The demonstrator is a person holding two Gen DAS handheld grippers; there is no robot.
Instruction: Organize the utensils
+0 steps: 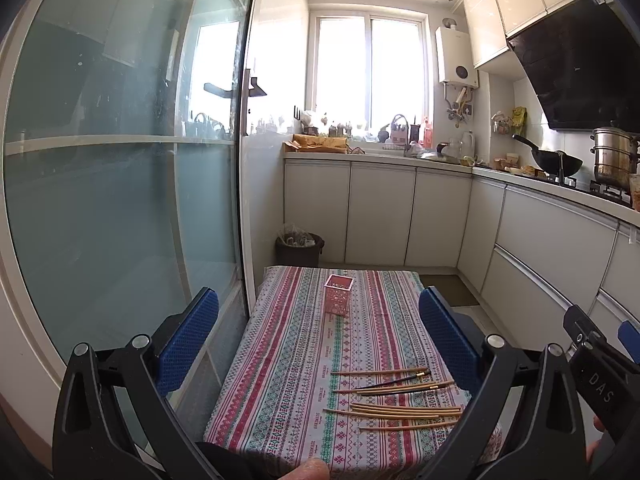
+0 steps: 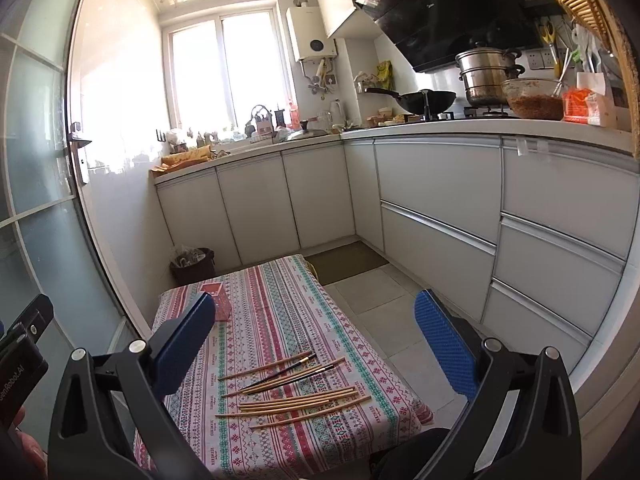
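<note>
Low centre on the surface (image 1: 280,360), chopsticks (image 1: 400,400) lie loose, pink holder (image 1: 338,294) looks empty, left hand-held gripper (image 1: 318,336) and right hand-held gripper (image 2: 316,344) both wide, nothing sorted yet.

Wooden chopsticks (image 1: 404,410), lying flat in a loose scatter at the near end of the striped tablecloth (image 1: 288,360), one dark pair among them; pink perforated holder (image 1: 338,294) upright toward the far end, well apart
</note>
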